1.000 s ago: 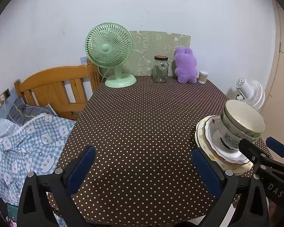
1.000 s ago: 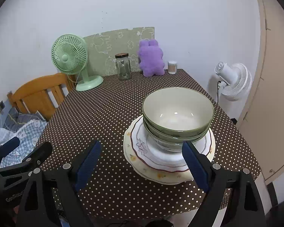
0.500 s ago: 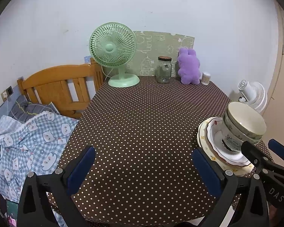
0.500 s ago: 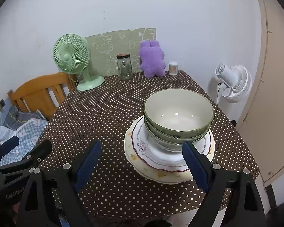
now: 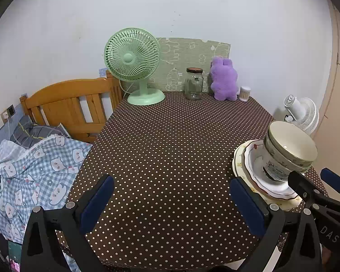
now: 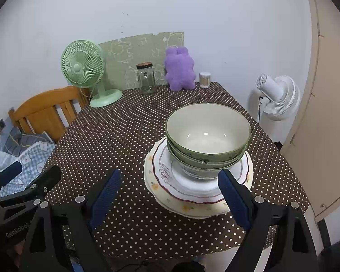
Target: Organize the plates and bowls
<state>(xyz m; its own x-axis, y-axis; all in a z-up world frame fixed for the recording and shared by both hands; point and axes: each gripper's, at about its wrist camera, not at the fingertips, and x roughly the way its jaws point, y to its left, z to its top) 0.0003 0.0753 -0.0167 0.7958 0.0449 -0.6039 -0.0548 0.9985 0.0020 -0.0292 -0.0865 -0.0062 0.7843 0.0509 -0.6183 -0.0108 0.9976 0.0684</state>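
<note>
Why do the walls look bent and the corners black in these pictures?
Fisheye lenses: in both wrist views, the round lens edge blackens the corners and straight lines bow. In the right wrist view a small glare spot sits inside the top green ceramic bowl; everything looks sharp.

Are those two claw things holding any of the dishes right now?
No. The left gripper and right gripper are both open and empty, short of the stacked bowls.

the dotted table lies bare at center; stacked bowls block 3 o'clock, the green fan and jar apparently crowd 12.
</note>
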